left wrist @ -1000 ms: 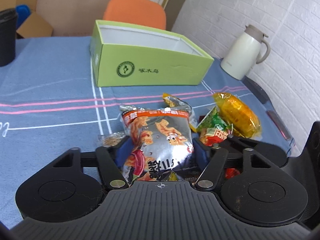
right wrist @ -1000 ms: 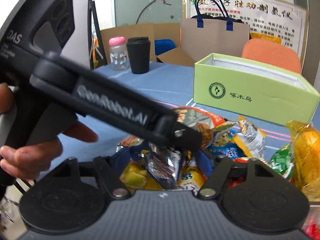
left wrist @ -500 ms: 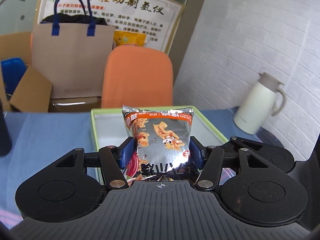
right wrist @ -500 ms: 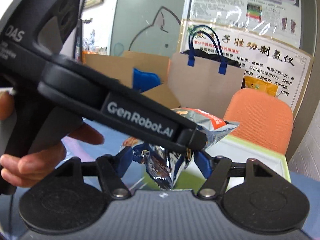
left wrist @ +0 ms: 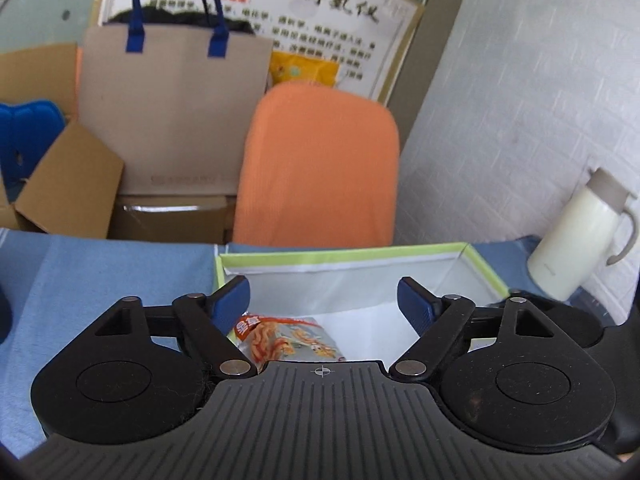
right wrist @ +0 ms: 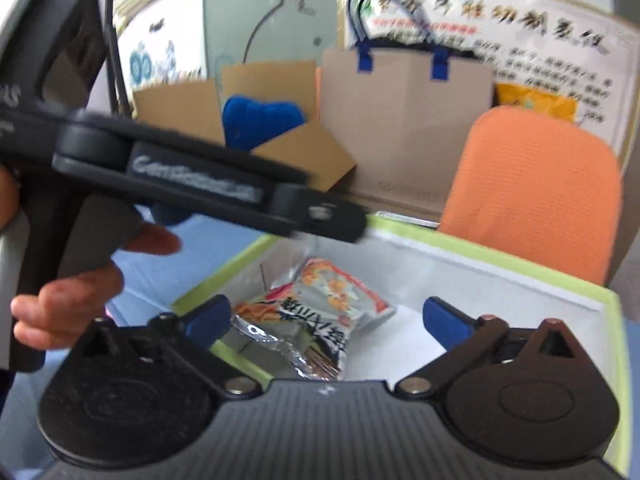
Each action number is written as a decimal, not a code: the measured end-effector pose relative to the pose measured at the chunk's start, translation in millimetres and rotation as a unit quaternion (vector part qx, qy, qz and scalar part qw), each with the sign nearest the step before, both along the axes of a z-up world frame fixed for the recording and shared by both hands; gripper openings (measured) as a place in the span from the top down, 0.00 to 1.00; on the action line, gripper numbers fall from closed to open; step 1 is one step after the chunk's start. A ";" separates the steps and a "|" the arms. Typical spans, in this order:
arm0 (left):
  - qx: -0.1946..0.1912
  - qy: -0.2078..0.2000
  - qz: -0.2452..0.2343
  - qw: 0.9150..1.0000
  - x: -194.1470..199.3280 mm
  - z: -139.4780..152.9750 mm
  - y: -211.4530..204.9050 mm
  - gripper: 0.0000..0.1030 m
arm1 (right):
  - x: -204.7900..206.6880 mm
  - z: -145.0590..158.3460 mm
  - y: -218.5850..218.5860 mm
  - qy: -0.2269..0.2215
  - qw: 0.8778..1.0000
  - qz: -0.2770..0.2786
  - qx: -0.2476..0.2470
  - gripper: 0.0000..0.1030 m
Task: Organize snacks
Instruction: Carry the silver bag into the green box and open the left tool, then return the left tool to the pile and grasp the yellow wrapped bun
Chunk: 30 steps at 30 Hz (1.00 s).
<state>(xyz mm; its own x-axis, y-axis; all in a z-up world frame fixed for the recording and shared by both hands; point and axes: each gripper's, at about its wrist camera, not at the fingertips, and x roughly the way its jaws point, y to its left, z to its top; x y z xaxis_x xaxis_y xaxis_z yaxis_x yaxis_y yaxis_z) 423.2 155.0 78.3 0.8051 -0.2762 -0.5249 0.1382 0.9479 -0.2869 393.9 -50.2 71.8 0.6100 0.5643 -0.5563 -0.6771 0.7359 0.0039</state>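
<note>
Both our jaws have just sprung wide apart, left gripper and right gripper, snack packets loose in the green box.

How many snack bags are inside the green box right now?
2 that I can see: an orange-and-silver snack bag and a crinkly silver bag beside it, both in the green box. More may hide behind the grippers.

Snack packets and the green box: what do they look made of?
Snack packets: metallised plastic film, glossy; silver crinkles catch the light. Green box: seemingly paperboard, matte green outside, white inside, with thin folded walls.
</note>
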 end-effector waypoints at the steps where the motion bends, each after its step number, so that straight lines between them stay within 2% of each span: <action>1: -0.006 -0.005 0.004 1.000 -8.6 3.8 0.2 0.25 | -8.9 8.4 -7.7 -0.013 1.000 -0.011 -0.001 0.01; 3: -0.021 -0.009 0.001 1.000 -25.8 10.2 -0.6 0.24 | -19.9 23.6 -22.0 -0.029 0.998 -0.053 -0.007 0.00; 5: -0.037 -0.012 -0.005 0.999 -46.0 14.4 -3.6 0.24 | -33.7 36.4 -35.9 -0.025 0.995 -0.097 -0.006 0.00; 7: -0.046 -0.023 -0.011 0.999 -71.8 19.9 -9.3 0.24 | -49.5 45.4 -51.1 -0.014 0.993 -0.114 0.013 0.00; 10: -0.052 -0.035 -0.020 0.998 -103.5 23.5 -19.5 0.23 | -77.8 51.0 -59.2 -0.015 0.997 -0.071 -0.011 0.00; 12: -0.056 -0.038 -0.022 0.997 -123.1 26.6 -28.3 0.23 | -103.3 54.8 -66.0 -0.034 0.998 -0.050 -0.018 0.00; 16: -0.073 -0.040 -0.032 0.996 -159.4 29.1 -47.3 0.20 | -146.2 62.6 -94.4 -0.078 0.995 -0.060 -0.014 0.00; 18: -0.081 -0.034 -0.043 0.995 -173.4 26.7 -58.3 0.19 | -160.9 58.4 -115.0 -0.072 0.995 -0.069 0.004 0.00; 20: -0.089 -0.025 -0.052 0.994 -185.0 20.8 -70.1 0.19 | -172.3 48.0 -135.3 -0.045 0.995 -0.079 0.027 0.00; 23: -0.115 0.007 -0.065 0.991 -196.0 5.2 -88.0 0.18 | -198.8 19.7 -157.8 -0.012 0.994 -0.102 0.048 0.00; 26: -0.158 0.045 -0.072 0.984 -199.3 -15.5 -98.8 0.18 | -223.9 -6.7 -168.9 0.004 0.989 -0.126 0.074 0.00; 29: -0.206 0.068 -0.068 0.974 -201.9 -31.5 -105.5 0.18 | -238.9 -20.4 -165.7 -0.006 0.986 -0.142 0.087 0.01; 30: -0.210 0.077 -0.073 0.972 -198.1 -32.7 -108.7 0.20 | -238.2 -22.7 -162.7 -0.011 0.986 -0.145 0.085 0.01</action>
<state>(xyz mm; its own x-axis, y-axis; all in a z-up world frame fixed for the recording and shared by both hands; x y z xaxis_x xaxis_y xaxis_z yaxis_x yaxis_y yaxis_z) 225.1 46.3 45.5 0.6623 -0.5972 -0.4524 0.1863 0.7161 -0.6726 155.7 -212.9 49.1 0.7695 0.4485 -0.4546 -0.4401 0.8883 0.1314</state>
